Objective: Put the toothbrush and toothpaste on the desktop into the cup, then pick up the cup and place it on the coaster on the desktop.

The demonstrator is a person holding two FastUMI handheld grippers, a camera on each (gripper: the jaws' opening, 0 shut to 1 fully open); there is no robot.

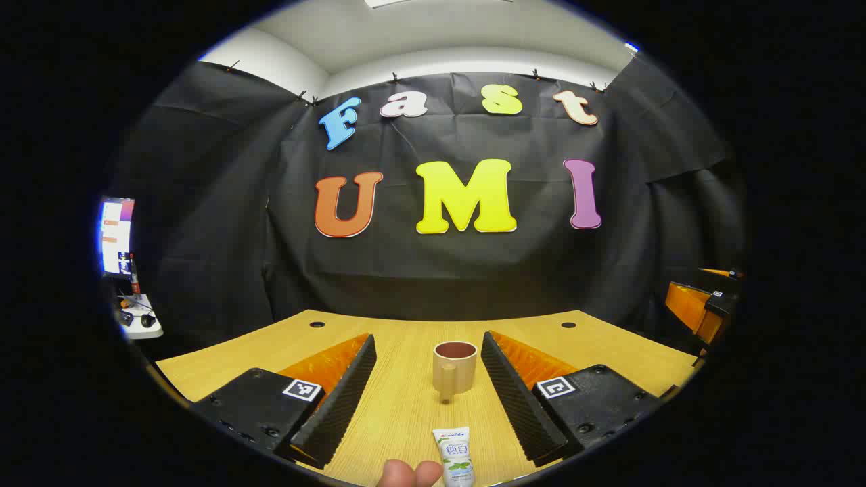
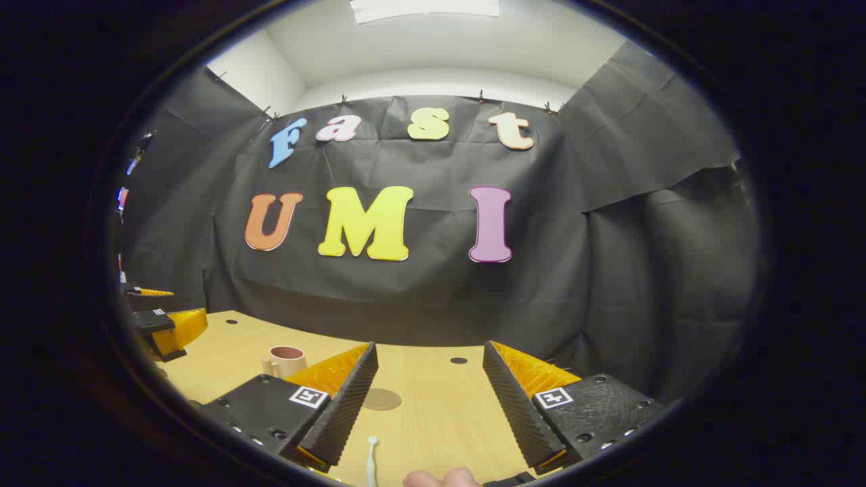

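Note:
A beige cup (image 1: 454, 368) with a dark inside stands upright on the wooden desktop (image 1: 406, 406), straight ahead between the fingers of my left gripper (image 1: 428, 338), which is open and holds nothing. Nearer, a white toothpaste tube (image 1: 454, 456) lies flat in front of the cup. My right gripper (image 2: 429, 346) is open too. In the right gripper view, a white toothbrush (image 2: 371, 460) lies near its left finger, a round brown coaster (image 2: 381, 399) sits just beyond, and the cup (image 2: 285, 360) stands farther left.
A person's fingertip (image 1: 406, 473) shows at the bottom beside the toothpaste. Off to the left stands a side table with a monitor (image 1: 116, 237). The right gripper (image 1: 703, 304) appears at the far right edge, the left gripper (image 2: 159, 325) at the far left. Black cloth walls the desk's back.

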